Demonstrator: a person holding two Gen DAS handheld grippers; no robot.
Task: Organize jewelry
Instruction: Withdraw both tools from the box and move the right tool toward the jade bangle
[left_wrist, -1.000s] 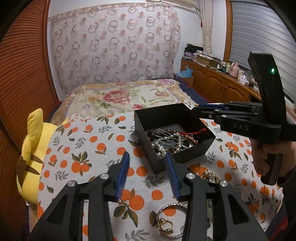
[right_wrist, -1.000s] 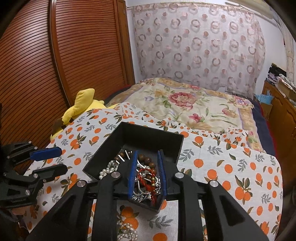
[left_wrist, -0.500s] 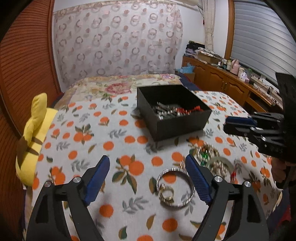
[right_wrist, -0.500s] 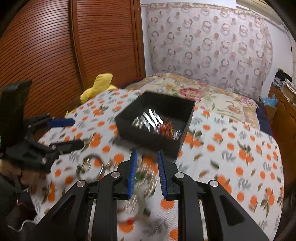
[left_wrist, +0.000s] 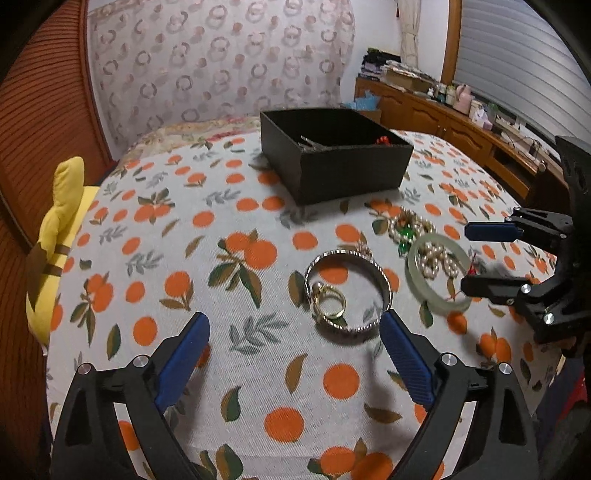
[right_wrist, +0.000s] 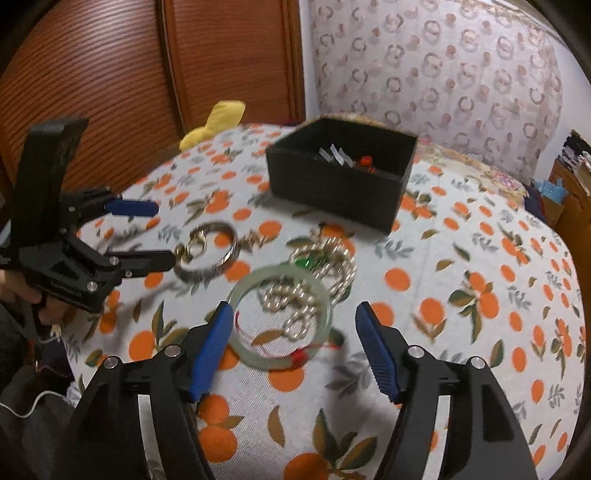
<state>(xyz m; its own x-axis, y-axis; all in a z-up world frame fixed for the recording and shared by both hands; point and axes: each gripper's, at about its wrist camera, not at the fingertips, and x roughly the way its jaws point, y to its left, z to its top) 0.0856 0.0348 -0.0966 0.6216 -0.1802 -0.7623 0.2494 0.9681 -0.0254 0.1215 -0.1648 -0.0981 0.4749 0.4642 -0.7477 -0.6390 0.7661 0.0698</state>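
The loose jewelry lies in a cluster on the orange-print cloth (left_wrist: 147, 258) that covers the table, in front of the black box (left_wrist: 334, 158). A silver bangle (left_wrist: 347, 291) rests flat with a gold ring (left_wrist: 330, 301) inside its loop, touching its near-left rim. Just to its right lies a pale green jade bangle (right_wrist: 279, 317), flat on the cloth, with a strand of pearls (right_wrist: 291, 302) piled partly inside it and a red cord (right_wrist: 306, 352) trailing across its near edge. Beyond it sits a tangle of pearl beads with a green stone (right_wrist: 304, 263). The black box stands open-topped farther back, holding some silvery pieces and a red item low inside. The left tongs (left_wrist: 295, 343) hover over the cloth with their blue pads spread wide and opening, the silver bangle just ahead of the right pad and nothing pressed between them. The right tongs (right_wrist: 295, 336) are also opening, their pads standing to either side of the jade bangle's near rim without clamping it. A yellow plush toy (left_wrist: 55, 240) lies at the table's left edge.
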